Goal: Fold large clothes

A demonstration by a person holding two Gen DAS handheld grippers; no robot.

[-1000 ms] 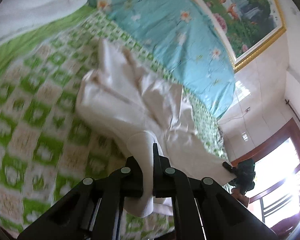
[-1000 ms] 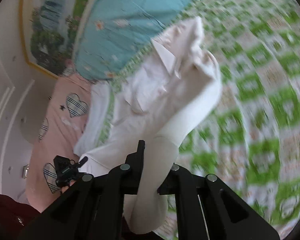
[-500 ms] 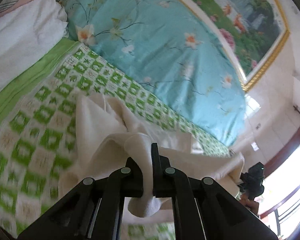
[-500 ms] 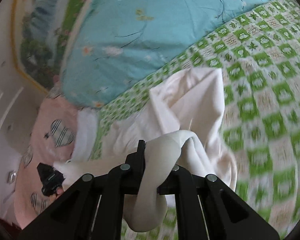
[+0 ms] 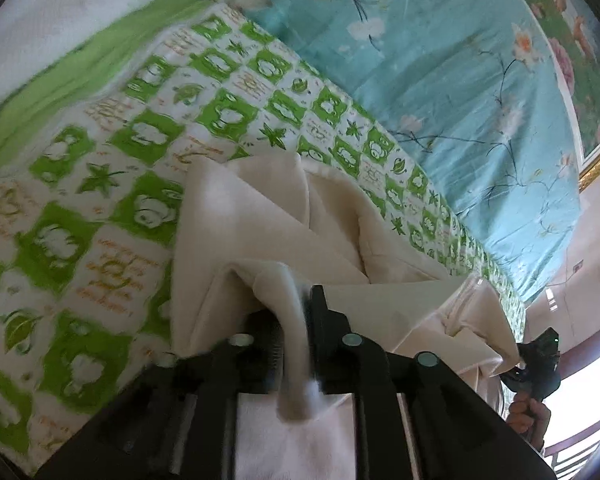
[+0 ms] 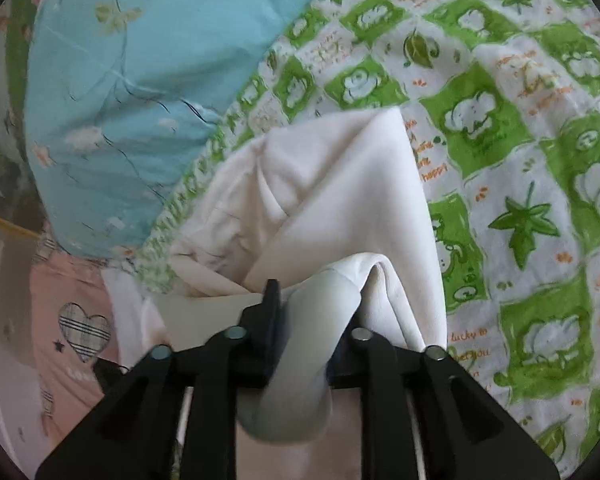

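- The left tongs (image 5: 298, 312) are clamped on a bunched fold of the cream garment (image 5: 260, 216); cloth is pinched between the black fingers (image 5: 320, 308) and a roll of it hangs down past them toward the camera.
- The right tongs (image 6: 300, 304) likewise grip a thick rolled fold of the same cream garment (image 6: 332, 184), which bulges out between the fingers (image 6: 270, 300) and droops below them.
- The garment lies on the bed, on the green-and-white checked sheet (image 5: 100, 184), doubled over itself in several layers with a pointed flap standing up in the middle.
- Its far edge sits near the border where the checked sheet meets the turquoise floral quilt (image 5: 440, 80); in the right wrist view the cloth comes just beside that quilt (image 6: 120, 100).
- From the left wrist view the garment stretches off to the right, where the other handheld device (image 5: 538, 364) and the person's hand (image 5: 526, 416) show at its far end.
- A pink cover with plaid hearts (image 6: 84, 332) lies at the lower left of the right wrist view.
- A gold-framed landscape painting (image 5: 588, 60) hangs beyond the quilt.
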